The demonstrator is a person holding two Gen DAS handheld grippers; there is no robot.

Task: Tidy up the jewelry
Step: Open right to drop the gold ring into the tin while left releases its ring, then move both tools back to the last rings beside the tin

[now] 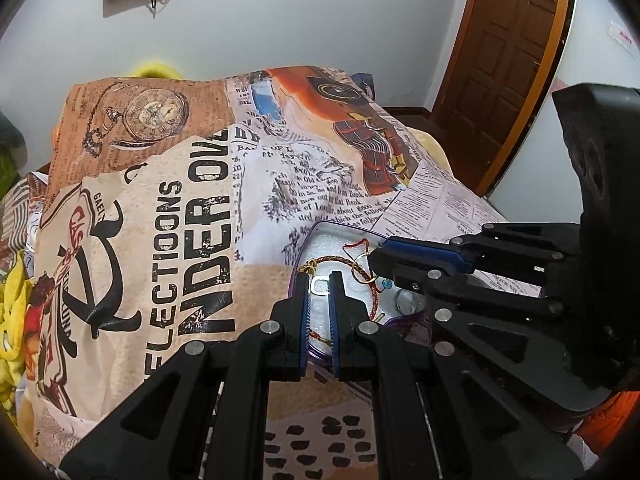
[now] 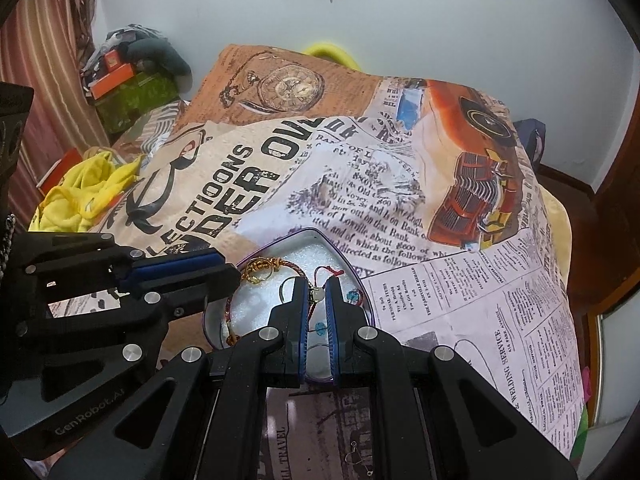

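A heart-shaped box (image 1: 320, 226) (image 2: 316, 233) with a purple rim and white foam lining lies on the printed bedspread. Inside are a braided red-gold bracelet (image 1: 340, 261) (image 2: 294, 266), gold rings (image 2: 260, 271), a red string and blue beads (image 2: 352, 296). My left gripper (image 1: 319, 281) is over the box, shut on a small silver ring (image 1: 320, 286). My right gripper (image 2: 316, 290) is shut on a small pale bead piece (image 2: 317, 295) above the foam. Each gripper shows in the other's view, the right gripper (image 1: 378, 258) and the left gripper (image 2: 235, 274), both over the box's edge.
The bedspread (image 2: 460, 320) with newspaper and car prints covers a humped bed. Yellow cloth (image 2: 88, 192) and piled boxes (image 2: 128, 92) lie at the left by a striped curtain. A wooden door (image 1: 508, 60) stands at the right. A small wire piece (image 2: 354, 453) lies on the spread near me.
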